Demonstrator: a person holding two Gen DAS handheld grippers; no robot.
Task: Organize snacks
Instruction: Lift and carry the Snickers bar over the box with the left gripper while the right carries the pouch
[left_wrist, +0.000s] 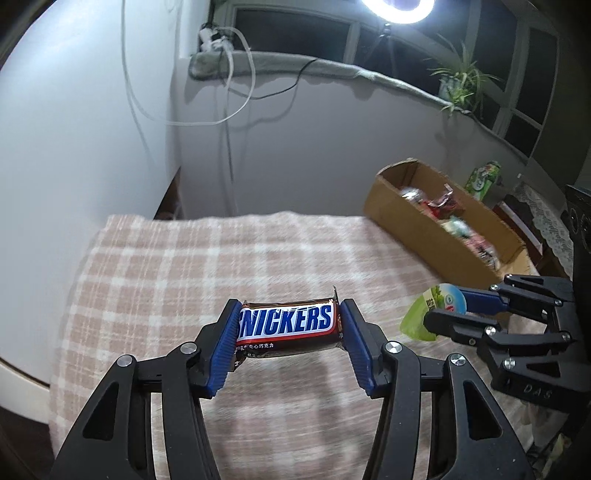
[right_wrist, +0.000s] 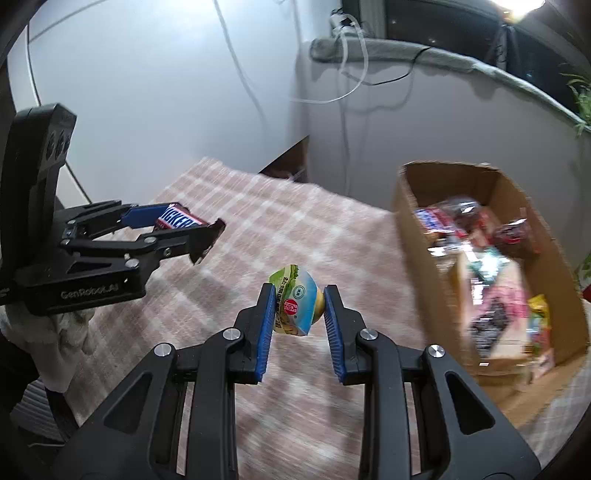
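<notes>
Left gripper: clamped on a Snickers bar, blue pads pressing on both ends of the wrapper, label facing the camera. The bar is held clear above the checked cloth.

Right gripper: closed on a small jelly cup, green and blue lid turned to the left pad, yellowish body against the right pad. The cup is likewise off the cloth.

In the left wrist view the right gripper stands to the right of the bar, near it but apart, with the cup at its tips. In the right wrist view the left gripper sits to the left, higher in frame, bar between its fingers.

Cardboard box: open-topped, on the cloth at the right, beyond both grippers. It holds assorted wrapped snacks, blurred; at least one more Snickers wrapper is legible at its far end. Neither held item is over the box.
</notes>
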